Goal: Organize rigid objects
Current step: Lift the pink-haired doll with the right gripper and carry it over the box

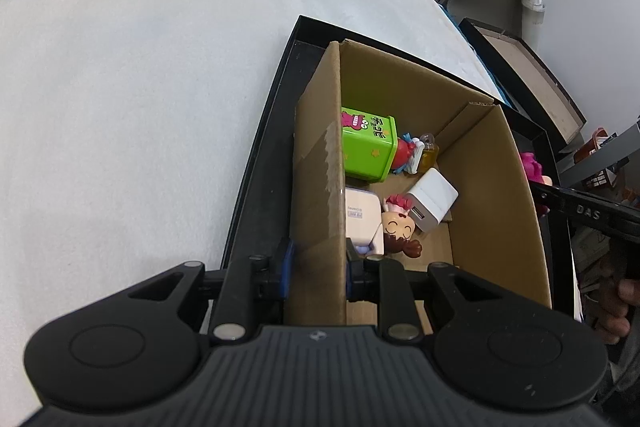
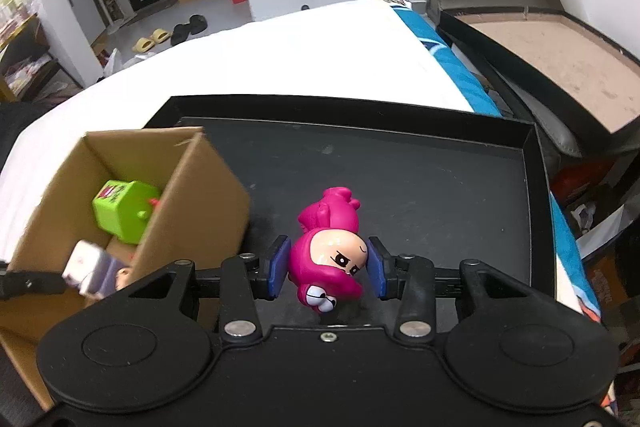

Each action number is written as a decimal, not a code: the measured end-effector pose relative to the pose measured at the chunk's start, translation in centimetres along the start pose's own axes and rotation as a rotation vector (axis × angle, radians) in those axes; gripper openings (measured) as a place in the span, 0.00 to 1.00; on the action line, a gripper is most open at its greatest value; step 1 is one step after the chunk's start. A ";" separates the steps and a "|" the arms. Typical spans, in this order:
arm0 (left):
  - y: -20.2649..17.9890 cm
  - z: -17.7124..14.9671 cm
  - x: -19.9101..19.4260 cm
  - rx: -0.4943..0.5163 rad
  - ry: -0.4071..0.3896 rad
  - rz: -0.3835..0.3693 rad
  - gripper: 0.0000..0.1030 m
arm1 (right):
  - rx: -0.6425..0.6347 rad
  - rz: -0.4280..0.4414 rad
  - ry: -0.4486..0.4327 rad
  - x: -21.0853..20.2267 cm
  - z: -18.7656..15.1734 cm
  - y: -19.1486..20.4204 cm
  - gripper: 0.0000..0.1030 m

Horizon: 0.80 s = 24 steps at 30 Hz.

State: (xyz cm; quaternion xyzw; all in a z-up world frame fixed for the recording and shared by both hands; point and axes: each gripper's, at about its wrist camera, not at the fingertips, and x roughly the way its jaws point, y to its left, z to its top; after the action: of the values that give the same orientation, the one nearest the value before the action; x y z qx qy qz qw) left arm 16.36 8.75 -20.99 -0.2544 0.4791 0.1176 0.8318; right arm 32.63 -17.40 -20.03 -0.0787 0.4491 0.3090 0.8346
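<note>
The left gripper [image 1: 317, 269] has its jaws pinching the left wall of the carton [image 1: 492, 187], one blue pad outside the wall and one inside. The carton stands at the left end of the black tray [image 2: 440, 163], which lies on a white-covered tabletop [image 1: 140, 87].

Inside the carton: a green box [image 1: 368, 147] against the left wall, a small bottle [image 1: 429, 149] of yellow liquid beside it, a white charger [image 1: 432, 199] near the middle, a white cube [image 1: 360, 215] by the left wall, and a doll [image 1: 400, 225] with brown hair lying between cube and charger.

The right gripper [image 2: 328, 267] has its jaws spread, one pad on each side of the head of the pink figure [image 2: 328, 227]. Narrow gaps show at both pads; contact cannot be confirmed. The figure lies on its side on the tray floor, to the right of the carton and outside it.

A second black tray [image 2: 560, 67] with a brown floor sits beyond the tabletop's right edge.
</note>
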 end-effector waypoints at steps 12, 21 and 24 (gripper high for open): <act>0.3 -0.1 0.0 -0.012 0.001 -0.016 0.22 | -0.044 -0.013 -0.010 -3.3 1.5 2.8 0.39; 0.7 -0.1 0.1 -0.024 -0.001 -0.039 0.22 | -0.103 0.024 -0.040 -5.6 3.3 5.9 0.39; 0.8 -0.1 0.2 -0.029 -0.002 -0.050 0.22 | -0.131 0.038 -0.034 -6.0 3.9 7.1 0.39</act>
State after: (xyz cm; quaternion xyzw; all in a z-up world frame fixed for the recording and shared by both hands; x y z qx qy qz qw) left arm 16.01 9.38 -21.43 -0.2783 0.4699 0.1038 0.8312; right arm 28.74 -12.78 -11.96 -0.1194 0.4153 0.3548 0.8291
